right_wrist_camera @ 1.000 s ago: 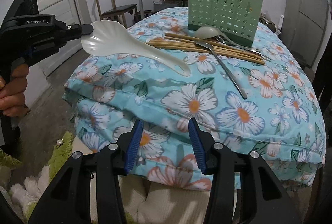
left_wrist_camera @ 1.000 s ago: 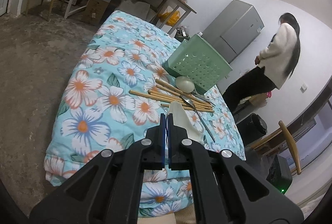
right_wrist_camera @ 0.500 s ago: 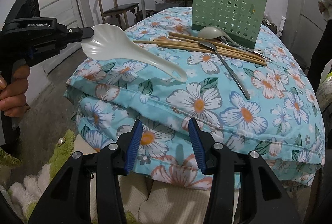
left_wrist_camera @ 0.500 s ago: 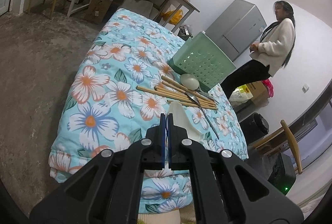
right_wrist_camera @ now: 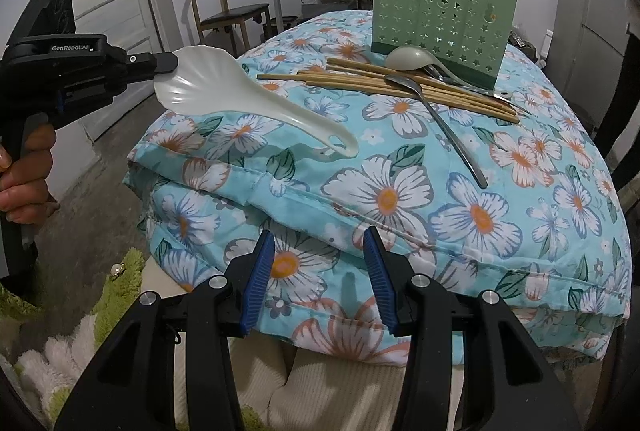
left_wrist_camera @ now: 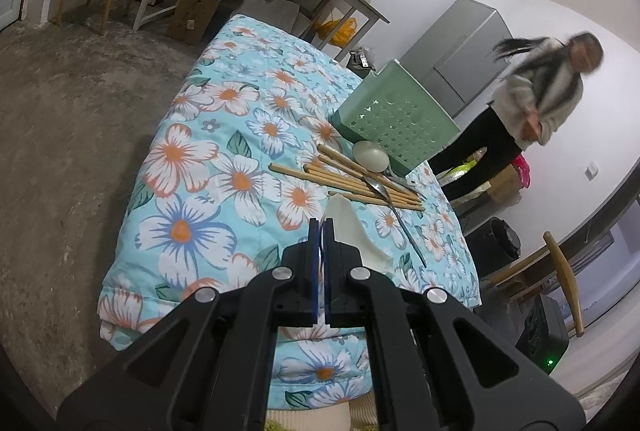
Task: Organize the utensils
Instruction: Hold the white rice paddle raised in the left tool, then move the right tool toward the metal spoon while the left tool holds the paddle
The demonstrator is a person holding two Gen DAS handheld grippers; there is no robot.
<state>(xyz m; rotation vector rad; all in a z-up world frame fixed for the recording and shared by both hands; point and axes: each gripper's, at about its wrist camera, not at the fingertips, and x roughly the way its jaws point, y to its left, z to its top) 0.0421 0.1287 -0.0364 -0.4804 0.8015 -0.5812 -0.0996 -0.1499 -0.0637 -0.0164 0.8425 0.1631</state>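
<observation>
Covering the whole surface, a floral quilt [right_wrist_camera: 400,191] is bearing everything, with the green perforated basket [right_wrist_camera: 440,27] standing at 1 o'clock in the right wrist view. Wooden chopsticks [right_wrist_camera: 400,85] are lying just before it, a ladle [right_wrist_camera: 408,57] and a metal spoon [right_wrist_camera: 440,119] resting across them. The left gripper [right_wrist_camera: 168,65], at 10 o'clock, is pinching the scalloped edge of the white rice paddle [right_wrist_camera: 248,103], jaws nearly closed, handle pointing towards 4 o'clock. The right gripper [right_wrist_camera: 318,279] is hanging wide apart at 6 o'clock, gripping nothing.
</observation>
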